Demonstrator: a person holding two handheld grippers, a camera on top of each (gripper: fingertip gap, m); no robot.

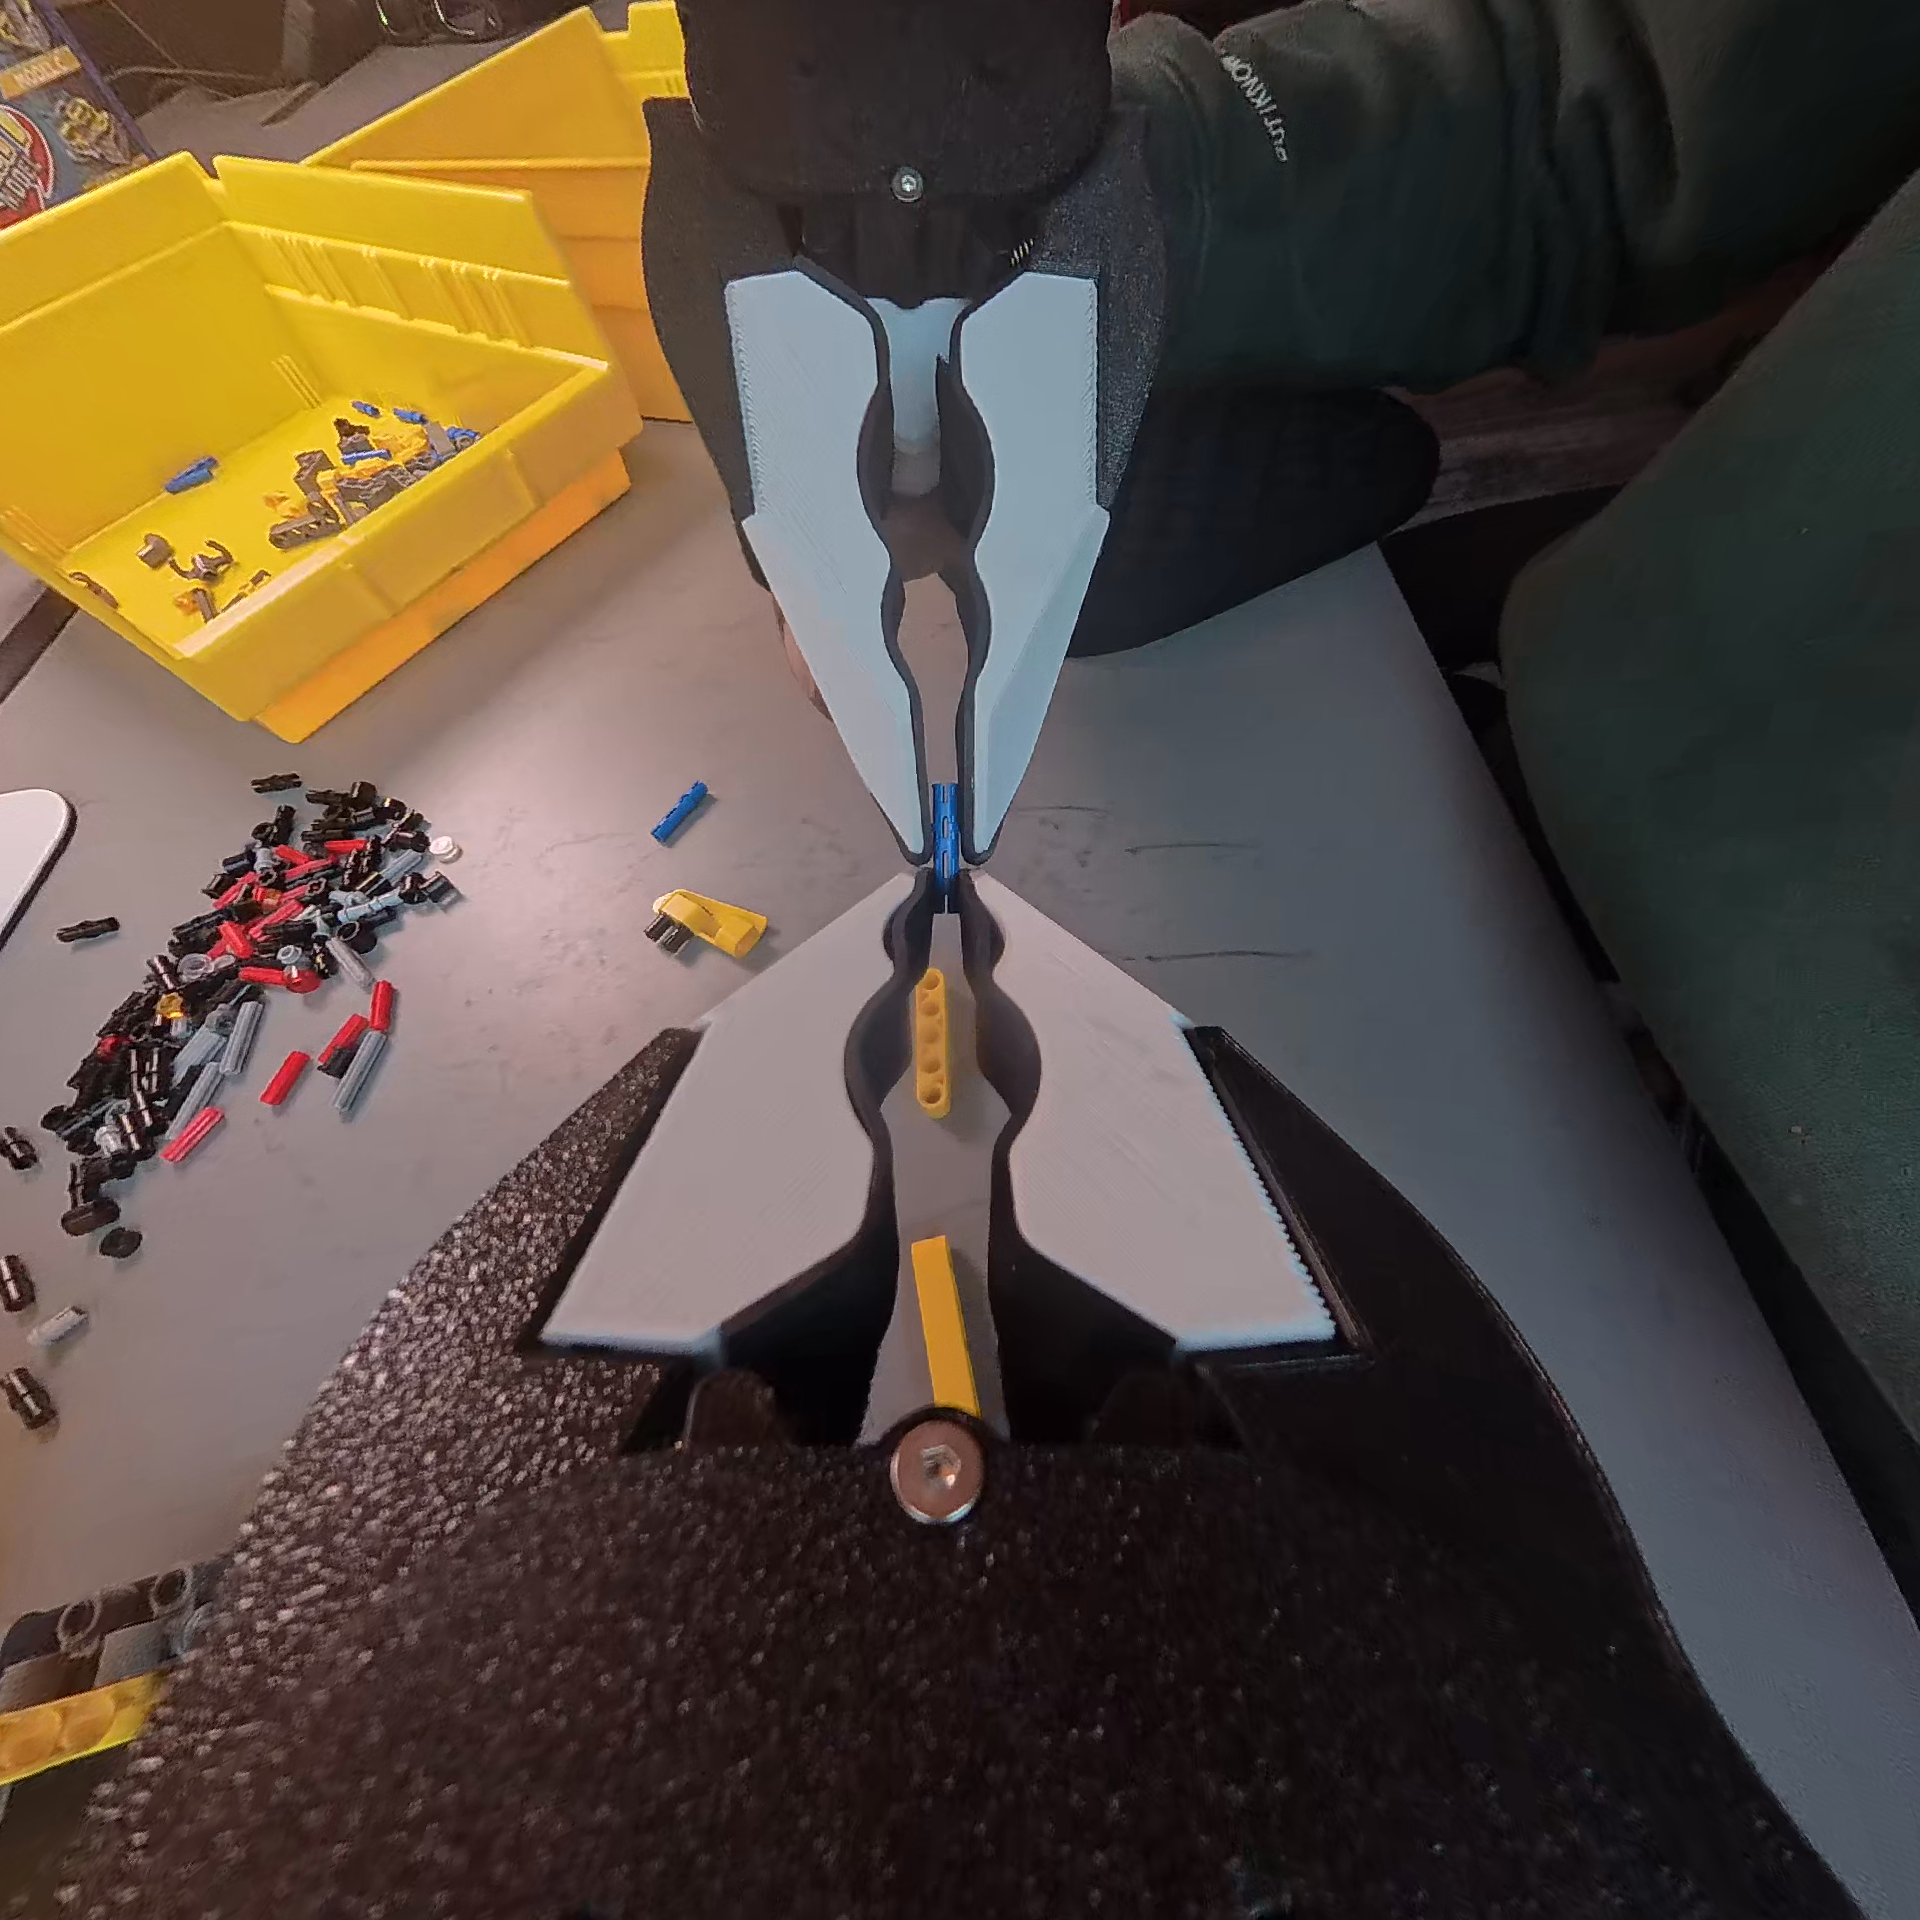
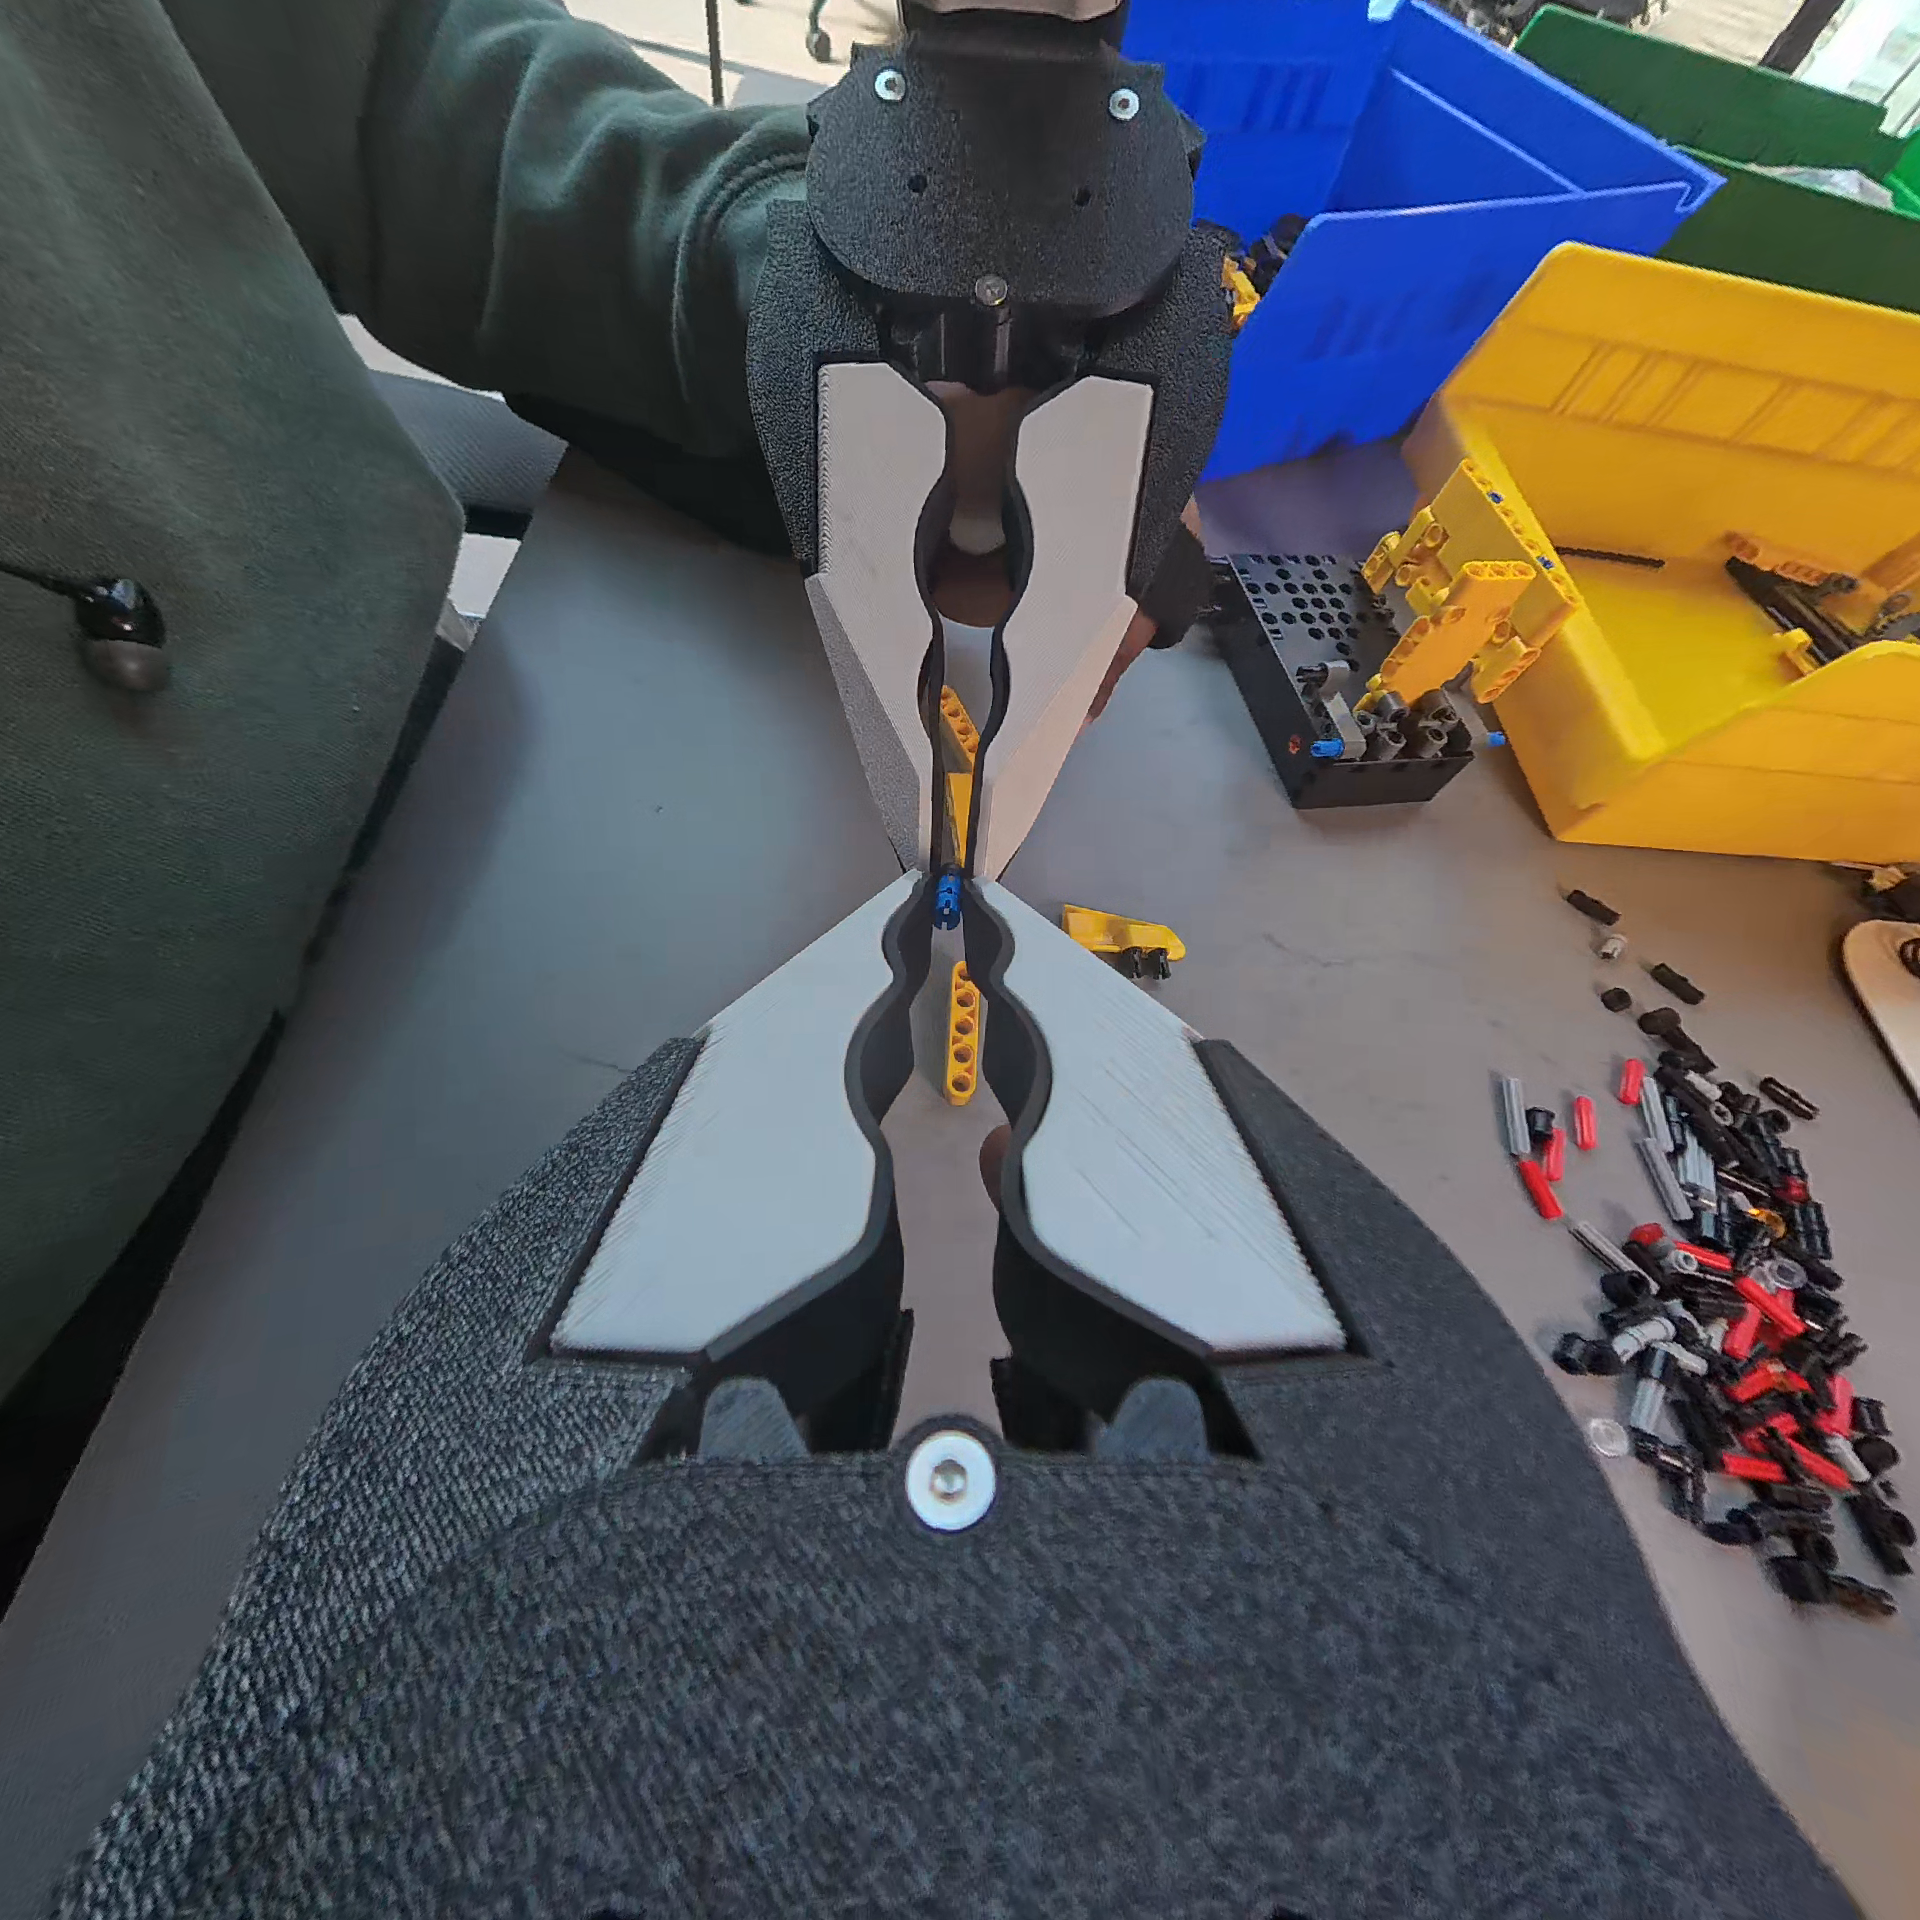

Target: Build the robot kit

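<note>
Meeting tip to tip above the grey table [image 1: 1299,831], the left gripper [image 1: 943,902] and the right gripper [image 2: 943,902] are both pinching 1 small blue pin [image 1: 944,831], fingers pressed nearly together on it. Under them a yellow beam [image 1: 932,1042] with a row of holes is lying flat. A yellow bracket [image 1: 712,920] is sitting just beside it. Glossy black, red and grey pins are forming a loose pile [image 1: 239,935] near the ribbed yellow bin [image 1: 312,436].
</note>
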